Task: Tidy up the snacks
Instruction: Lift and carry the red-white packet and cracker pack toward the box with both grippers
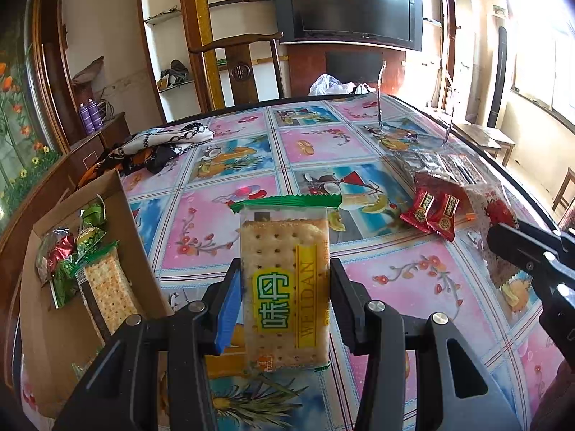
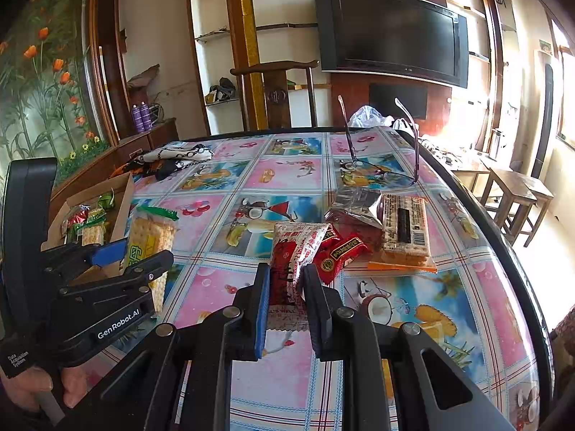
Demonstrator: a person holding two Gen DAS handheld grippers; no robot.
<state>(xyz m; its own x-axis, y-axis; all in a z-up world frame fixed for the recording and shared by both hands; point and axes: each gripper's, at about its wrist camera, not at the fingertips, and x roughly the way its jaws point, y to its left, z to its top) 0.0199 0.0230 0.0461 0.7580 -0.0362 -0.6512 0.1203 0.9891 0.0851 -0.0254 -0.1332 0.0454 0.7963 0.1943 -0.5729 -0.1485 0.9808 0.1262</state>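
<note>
Clamped in the left gripper [image 1: 284, 296] jaws, a green-topped clear cracker packet [image 1: 285, 280] hangs above the counter [image 1: 395, 280]. Right gripper [image 2: 285, 287] jaws pinch a red-and-white wrapped snack [image 2: 293, 255]. Next (I think): the brown cardboard box [image 1: 122, 208].

"WEIDAN" on cracker packet [image 1: 285, 287]; "GenRobot.AI", seemingly, on left tool [image 2: 143, 262].

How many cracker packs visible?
3: one cracker pack in the left tool, one in the cardboard box, one orange-edged on the table. Others may be hidden.
</note>
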